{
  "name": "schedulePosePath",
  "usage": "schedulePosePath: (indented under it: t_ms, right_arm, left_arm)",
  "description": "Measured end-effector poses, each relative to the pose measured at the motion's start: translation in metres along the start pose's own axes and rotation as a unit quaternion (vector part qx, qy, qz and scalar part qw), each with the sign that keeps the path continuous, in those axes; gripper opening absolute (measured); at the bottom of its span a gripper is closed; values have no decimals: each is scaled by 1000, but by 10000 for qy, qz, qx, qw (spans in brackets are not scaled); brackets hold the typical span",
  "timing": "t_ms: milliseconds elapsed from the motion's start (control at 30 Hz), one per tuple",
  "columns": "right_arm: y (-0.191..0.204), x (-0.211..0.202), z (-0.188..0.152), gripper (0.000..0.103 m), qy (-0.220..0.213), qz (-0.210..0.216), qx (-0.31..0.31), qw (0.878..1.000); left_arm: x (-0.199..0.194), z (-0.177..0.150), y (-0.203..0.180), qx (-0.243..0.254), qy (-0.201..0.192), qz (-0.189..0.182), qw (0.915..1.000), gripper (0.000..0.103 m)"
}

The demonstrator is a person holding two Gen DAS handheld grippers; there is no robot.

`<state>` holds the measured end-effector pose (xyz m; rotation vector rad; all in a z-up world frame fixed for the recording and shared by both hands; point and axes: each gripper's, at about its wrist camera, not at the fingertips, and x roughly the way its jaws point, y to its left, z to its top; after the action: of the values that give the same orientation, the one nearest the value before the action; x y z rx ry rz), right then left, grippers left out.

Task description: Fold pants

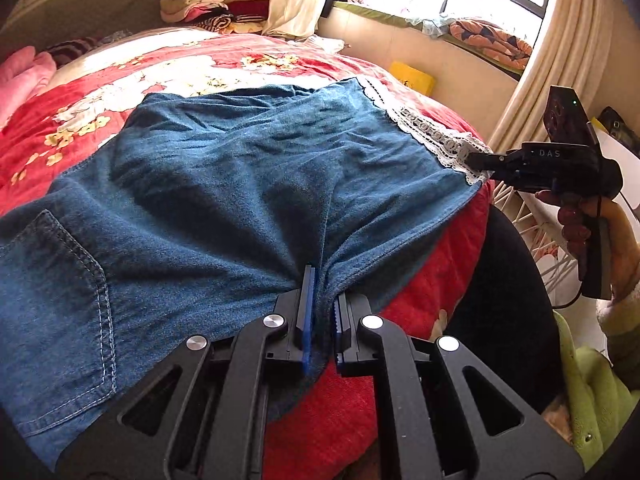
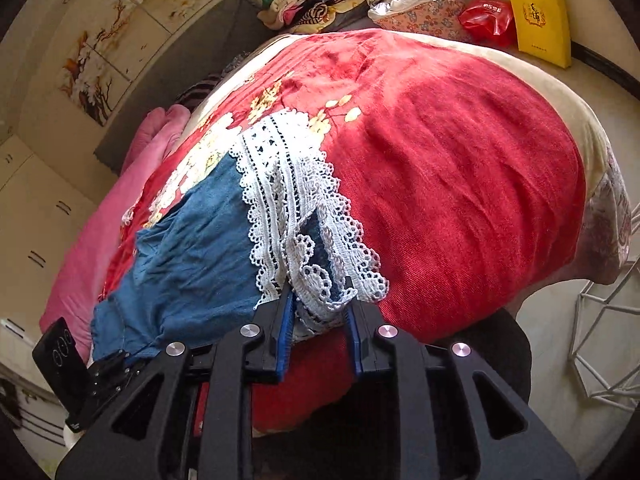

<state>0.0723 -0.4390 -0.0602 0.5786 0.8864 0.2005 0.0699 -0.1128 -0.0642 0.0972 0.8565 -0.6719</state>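
Denim pants (image 1: 224,184) spread mid-frame on red bed (image 1: 420,304), one fold seemingly made, further folds pending; left claw (image 1: 320,312) pinching denim edge, right claw (image 2: 320,312) parted around lace hem (image 2: 288,184), apparently released.

From my left gripper's (image 1: 320,300) camera, the pants (image 1: 224,184) run off the frame's left and bottom edges, so their waist end is out of sight. The denim pinched between the jaws disappears behind the gripper body below them.

My right gripper (image 2: 320,304) has lace trim (image 2: 296,208) lying between its jaws; whether the pads press it I cannot tell. Below the jaws, the black body hides the red blanket's (image 2: 460,184) near edge. Far beyond the jaws, the yellow box's (image 2: 540,20) print is too small to read.
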Motion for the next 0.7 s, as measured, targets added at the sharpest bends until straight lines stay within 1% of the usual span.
schedulePosePath:
  t_ms: [33,67,100,167,200,233,267,300,333,400,433,500,533,567,633,700]
  right_arm:
    - [2,-7,3,45,-94,-67,-102,9999]
    - [5,-18,7,60,-293,-211,-221,9991]
    - [7,-28,12,63,-485,-296,-338,9978]
    - [9,-41,23,63,-735,-445,-540,9948]
    - [11,-44,30,66,-826,-497,-639,9933]
    - [13,-43,36,68,-816,-447,-742,9929]
    - [16,-39,44,71,-768,-384,-821,9929]
    - [19,-32,51,74,-684,-274,-914,9931]
    - [24,-22,59,74,-559,-128,-1026,9931]
    - [30,-4,72,74,-442,-144,-1119,9926]
    - [32,6,79,74,-345,-91,-1169,9925]
    - [34,19,91,74,-250,-88,-1163,9929]
    - [34,22,95,74,-216,-54,-1151,9931]
    - [35,23,98,74,-183,-9,-1149,9932]
    - [35,21,100,74,-259,41,-1201,9924]
    - [33,21,101,74,-216,26,-1253,9919]
  left_arm:
    - [-3,1,-1,-27,3,22,10000,14]
    - [-8,3,-1,-29,-23,38,10000,31]
    - [-15,5,-2,-16,-100,60,9999,38]
    - [-29,13,-1,-16,-253,102,9996,41]
    - [-35,19,2,-45,-332,153,9993,41]
    - [-40,25,5,-67,-403,199,9990,43]
    - [-44,33,8,-54,-455,255,9986,47]
    - [-44,41,11,6,-485,362,9982,49]
    - [-44,50,15,84,-473,520,9975,51]
    - [-44,65,20,174,-462,546,9973,51]
    - [-44,73,22,207,-458,460,9977,51]
    - [-44,84,22,293,-298,51,9991,51]
    - [-47,85,18,452,-341,-40,9984,51]
    - [-51,85,12,603,-393,-115,9973,51]
    - [-51,82,3,742,-291,-410,9960,52]
    - [-48,75,-4,815,-162,-574,9949,52]
